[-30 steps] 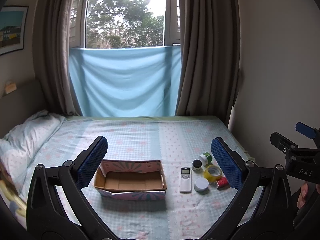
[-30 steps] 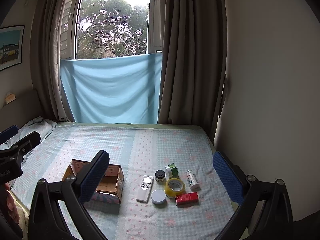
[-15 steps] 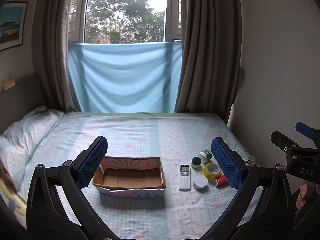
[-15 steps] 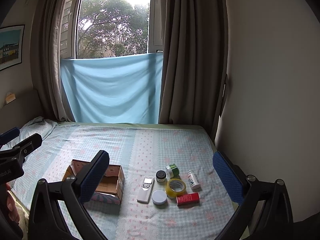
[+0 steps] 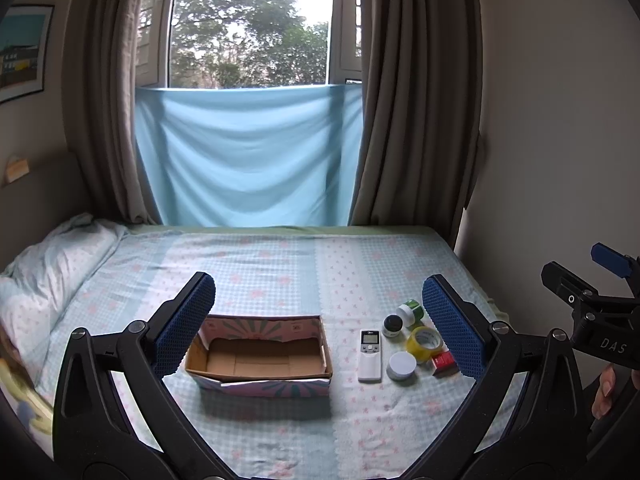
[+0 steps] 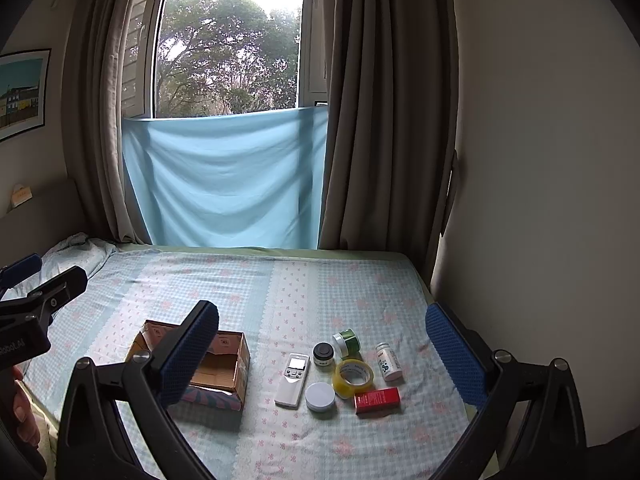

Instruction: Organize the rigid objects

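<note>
At the lower centre of the left wrist view an open cardboard box (image 5: 259, 356) sits on the bed (image 5: 280, 264), showing its whole bare floor; the left gripper (image 5: 318, 324) hangs above with its blue pads wide apart, holding nothing; right of the box lie a white remote (image 5: 370, 355), a white round lid (image 5: 401, 365), a yellow tape roll (image 5: 425, 342), a black-capped jar (image 5: 392, 325) and a green jar (image 5: 412, 312), while the red box (image 5: 444, 362) is half hidden behind the right pad. The right wrist view shows the red box (image 6: 377, 399) whole, plus a white bottle (image 6: 388, 361) lying just right of the tape roll (image 6: 353, 377); here the cardboard box (image 6: 224, 368) sits lower left, partly behind a pad; the right gripper (image 6: 322, 354) is likewise spread and empty.
</note>
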{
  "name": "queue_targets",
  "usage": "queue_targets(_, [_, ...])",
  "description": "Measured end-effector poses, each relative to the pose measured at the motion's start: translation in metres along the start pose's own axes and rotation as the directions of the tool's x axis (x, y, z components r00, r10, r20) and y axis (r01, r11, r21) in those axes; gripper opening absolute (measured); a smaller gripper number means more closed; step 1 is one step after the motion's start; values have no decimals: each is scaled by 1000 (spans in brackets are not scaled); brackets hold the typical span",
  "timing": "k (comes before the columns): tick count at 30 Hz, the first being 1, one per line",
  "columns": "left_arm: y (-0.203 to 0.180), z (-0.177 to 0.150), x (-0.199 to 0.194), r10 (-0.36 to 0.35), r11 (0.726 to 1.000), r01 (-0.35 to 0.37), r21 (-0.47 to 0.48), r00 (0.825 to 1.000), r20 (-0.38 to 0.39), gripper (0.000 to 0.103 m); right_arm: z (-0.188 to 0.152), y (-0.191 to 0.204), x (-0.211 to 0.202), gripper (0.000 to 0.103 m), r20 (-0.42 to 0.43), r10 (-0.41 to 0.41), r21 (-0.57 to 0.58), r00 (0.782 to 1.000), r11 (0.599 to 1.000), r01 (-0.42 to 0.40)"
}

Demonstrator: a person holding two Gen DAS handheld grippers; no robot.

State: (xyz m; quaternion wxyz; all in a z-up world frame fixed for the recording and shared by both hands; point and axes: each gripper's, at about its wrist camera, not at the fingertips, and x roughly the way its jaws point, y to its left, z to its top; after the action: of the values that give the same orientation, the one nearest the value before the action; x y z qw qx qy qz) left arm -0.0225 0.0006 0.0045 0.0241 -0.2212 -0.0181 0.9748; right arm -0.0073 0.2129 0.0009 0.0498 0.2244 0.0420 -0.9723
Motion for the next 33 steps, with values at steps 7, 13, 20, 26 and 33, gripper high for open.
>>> queue_targets(7, [2,1,0,-8,1000,8,0,1000,1,103,1,1,0,103,1,-2,-2,1000,1000,2])
queue_targets(13, [2,-1,-1,-13,1000,13,2,1000,2,103,1,2,-1,103,2,-3,-2,1000,1000,3])
queue_targets(20, [4,3,9,-27,1000,27,-1,999,-40,103,2,1,0,103,-18,-15,3,1000,1000,15])
queue_targets(26, [-2,3,49,-65,998,64,-11,991,-121,103,6,-14,20,103,-90,-43,-3,995,999,43])
queue_targets(33, [-39,-11,137,-89,996,89,-12,951,-295,103,1,-67,88,103,-177,-46,29,983,998,51])
